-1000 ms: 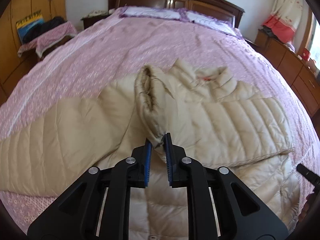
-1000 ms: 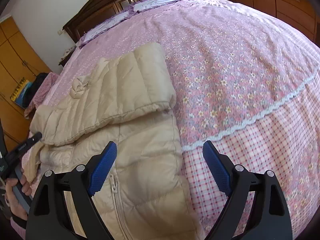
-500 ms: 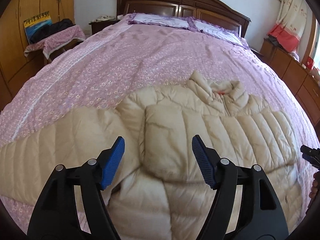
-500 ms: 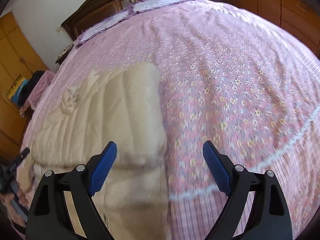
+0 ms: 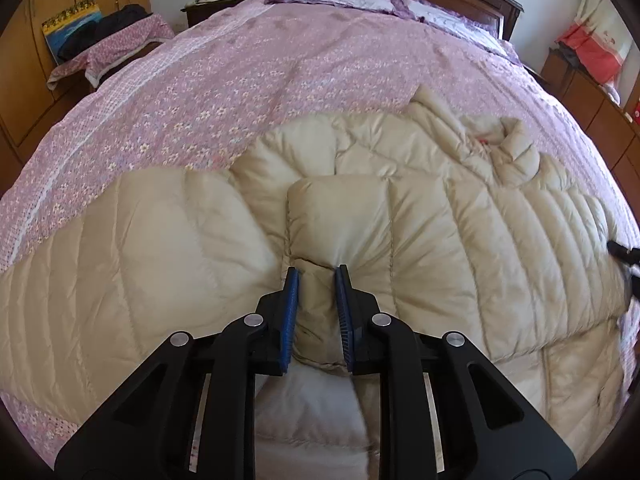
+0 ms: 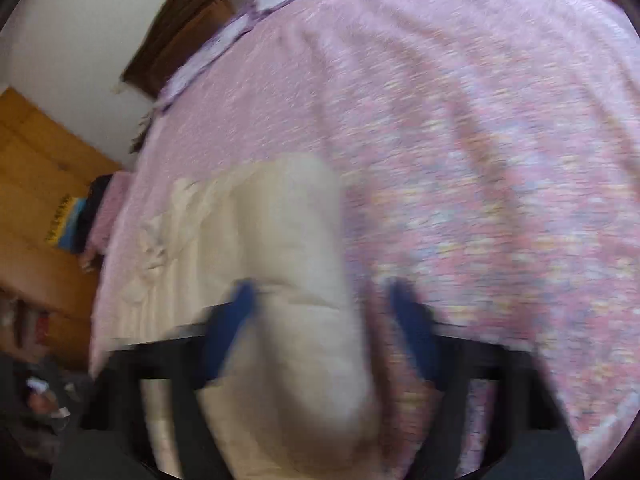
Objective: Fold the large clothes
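Here the left gripper (image 5: 317,276) pinches a fold of the beige quilted down jacket (image 5: 420,232), its blue pads narrowly spaced with fabric bunched between them. The jacket lies spread on the pink floral bedspread (image 5: 280,80), collar at 2 o'clock. The right gripper (image 6: 324,300) appears wide apart, straddling the jacket's edge, though blur obscures contact. Step in hand: folding a sleeve inward. The next move likely calls for carrying the pinched fold across.
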